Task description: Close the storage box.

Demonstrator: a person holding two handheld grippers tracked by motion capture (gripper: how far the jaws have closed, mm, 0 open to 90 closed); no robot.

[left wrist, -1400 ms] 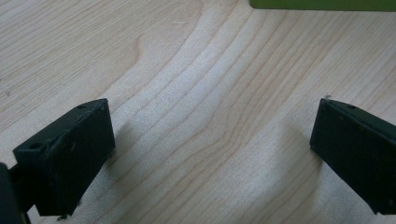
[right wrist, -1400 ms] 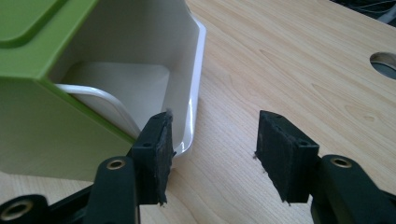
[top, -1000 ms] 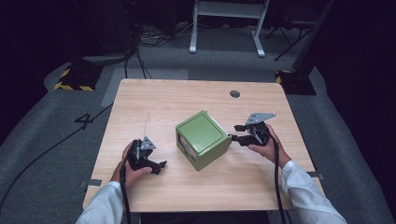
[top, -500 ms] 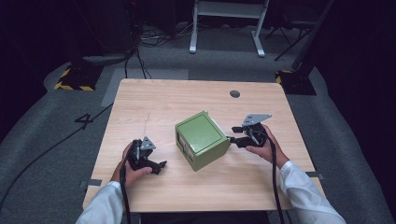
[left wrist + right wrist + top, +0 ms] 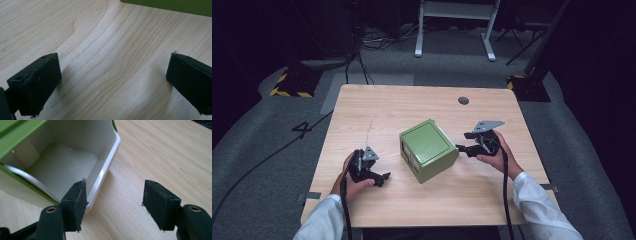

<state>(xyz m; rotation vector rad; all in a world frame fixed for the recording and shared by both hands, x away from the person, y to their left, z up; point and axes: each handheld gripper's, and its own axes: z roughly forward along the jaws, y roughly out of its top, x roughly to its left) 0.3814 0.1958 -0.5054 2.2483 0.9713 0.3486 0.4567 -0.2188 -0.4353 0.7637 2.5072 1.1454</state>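
A green box (image 5: 428, 149) lies on its side in the middle of the wooden table (image 5: 387, 110). In the right gripper view its white, empty inside (image 5: 65, 162) faces me. My right gripper (image 5: 463, 148) is open at the box's right side; one fingertip (image 5: 75, 202) is by the white rim, the other over bare wood. The right gripper (image 5: 117, 202) holds nothing. My left gripper (image 5: 383, 176) rests low on the table, left of the box and apart from it. In its own view the left gripper (image 5: 113, 80) is open over bare wood, with the box's green edge (image 5: 170, 3) beyond.
A small dark round hole (image 5: 463, 100) sits near the table's far edge. Beyond the table are a grey floor with cables (image 5: 362, 45), a white stand's legs (image 5: 452, 30) and yellow-black striped bases (image 5: 292, 85).
My right gripper has edged slightly left toward the box. The left gripper and the box have stayed where they were.
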